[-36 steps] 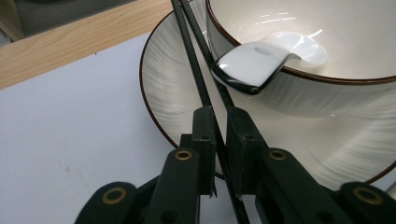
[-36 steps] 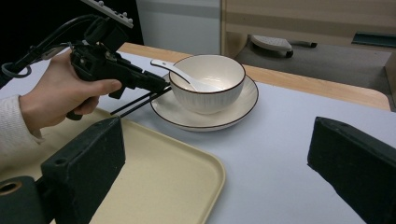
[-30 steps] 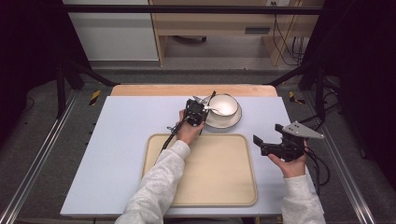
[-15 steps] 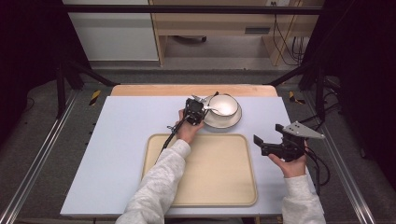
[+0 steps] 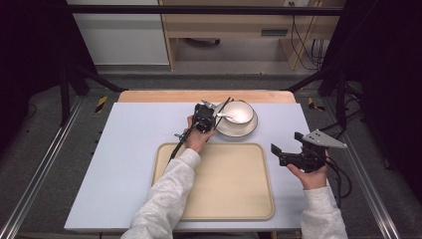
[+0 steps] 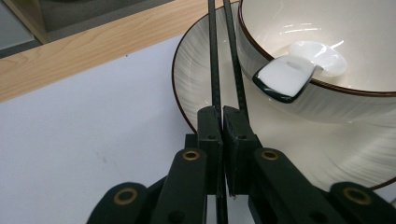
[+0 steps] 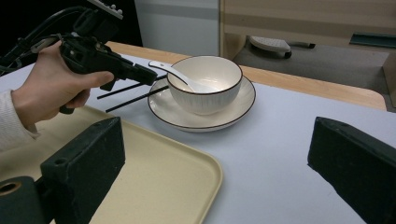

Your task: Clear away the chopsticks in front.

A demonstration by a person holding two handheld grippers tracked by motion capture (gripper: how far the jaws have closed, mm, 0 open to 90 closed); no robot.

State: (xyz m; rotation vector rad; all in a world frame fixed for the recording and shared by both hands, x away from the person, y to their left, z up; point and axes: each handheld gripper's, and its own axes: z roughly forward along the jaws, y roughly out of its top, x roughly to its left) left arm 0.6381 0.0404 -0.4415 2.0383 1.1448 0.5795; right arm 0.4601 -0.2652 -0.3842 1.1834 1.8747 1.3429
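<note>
My left gripper (image 6: 223, 123) is shut on a pair of thin black chopsticks (image 6: 214, 56), and their tips reach over the rim of a white saucer (image 6: 201, 60). On the saucer stands a white bowl (image 6: 327, 102) with a dark rim, and a white spoon (image 6: 285, 79) rests inside it. In the high view the left gripper (image 5: 209, 115) sits just left of the bowl (image 5: 240, 111). My right gripper (image 5: 286, 143) hovers open over the table, right of the tray, with nothing between its jaws (image 7: 217, 158).
A beige tray (image 5: 219, 184) lies bare at the front middle of the pale blue table top (image 5: 129, 149). A wooden strip (image 5: 164, 96) runs along the far edge. Metal rails and dark frame posts flank the table.
</note>
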